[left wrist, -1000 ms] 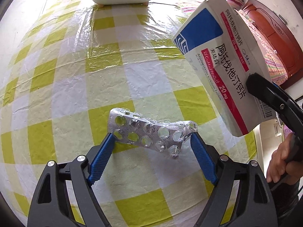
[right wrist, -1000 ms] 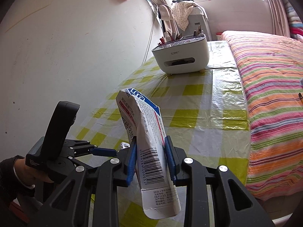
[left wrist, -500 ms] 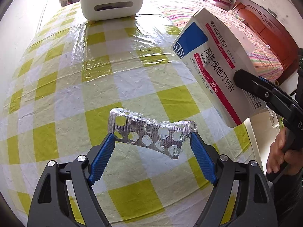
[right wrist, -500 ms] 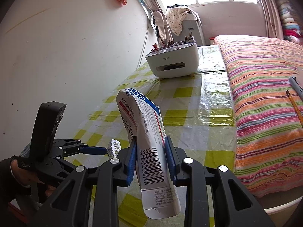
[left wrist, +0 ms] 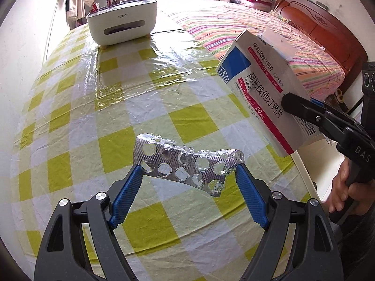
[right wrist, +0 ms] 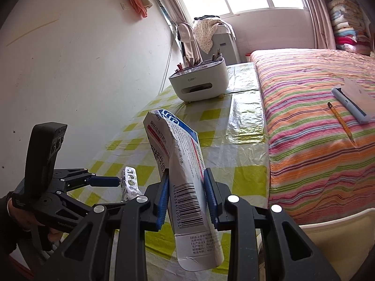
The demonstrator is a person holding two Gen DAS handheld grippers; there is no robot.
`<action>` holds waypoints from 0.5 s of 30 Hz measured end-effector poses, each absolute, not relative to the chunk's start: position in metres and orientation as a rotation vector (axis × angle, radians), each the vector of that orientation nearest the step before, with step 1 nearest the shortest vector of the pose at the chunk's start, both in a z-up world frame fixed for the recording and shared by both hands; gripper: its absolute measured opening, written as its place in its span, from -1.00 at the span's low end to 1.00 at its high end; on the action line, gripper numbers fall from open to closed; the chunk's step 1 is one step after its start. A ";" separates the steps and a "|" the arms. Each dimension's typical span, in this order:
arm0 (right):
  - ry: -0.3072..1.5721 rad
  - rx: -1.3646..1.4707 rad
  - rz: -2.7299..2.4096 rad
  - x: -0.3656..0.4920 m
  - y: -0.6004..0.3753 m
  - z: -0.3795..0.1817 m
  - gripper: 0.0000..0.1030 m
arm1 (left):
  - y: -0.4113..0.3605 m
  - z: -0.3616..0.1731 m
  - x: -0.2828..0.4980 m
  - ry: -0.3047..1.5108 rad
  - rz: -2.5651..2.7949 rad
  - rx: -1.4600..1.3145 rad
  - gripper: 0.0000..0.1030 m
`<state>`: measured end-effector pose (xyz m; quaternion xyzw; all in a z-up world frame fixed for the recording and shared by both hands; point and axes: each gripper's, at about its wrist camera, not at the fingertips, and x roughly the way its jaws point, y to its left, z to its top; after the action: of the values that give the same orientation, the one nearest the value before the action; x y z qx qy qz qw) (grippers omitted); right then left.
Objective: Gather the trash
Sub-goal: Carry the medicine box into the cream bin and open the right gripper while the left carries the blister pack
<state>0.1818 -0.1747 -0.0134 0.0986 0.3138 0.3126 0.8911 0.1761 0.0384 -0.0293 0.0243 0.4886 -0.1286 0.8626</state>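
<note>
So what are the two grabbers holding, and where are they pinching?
The left gripper holds an empty blister pack by its two short ends. The right gripper squeezes a flattened medicine box across its sides, near the barcode end.

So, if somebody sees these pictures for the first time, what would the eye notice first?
Probably the silver foil blister pack, held lengthwise between the blue pads of the left gripper above the yellow-and-white checked tablecloth. Next, the white, blue and red cardboard medicine box, squeezed in the right gripper. Far across the table stands a white desk organiser with pens, beside the striped bed.
</note>
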 end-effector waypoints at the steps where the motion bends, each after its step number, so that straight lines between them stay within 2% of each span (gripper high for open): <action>1: 0.651 0.213 0.643 0.179 -0.178 -0.014 -0.46 | 0.036 -0.026 0.172 1.016 -0.274 0.055 0.54; 15: 0.611 0.302 0.537 0.124 -0.229 -0.028 -0.46 | -0.002 -0.010 0.125 0.960 -0.328 0.099 0.54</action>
<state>0.1241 -0.2287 -0.0284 0.1464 0.2960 0.2602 0.9073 0.1247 -0.0021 -0.0104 0.0472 0.4594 -0.1572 0.8730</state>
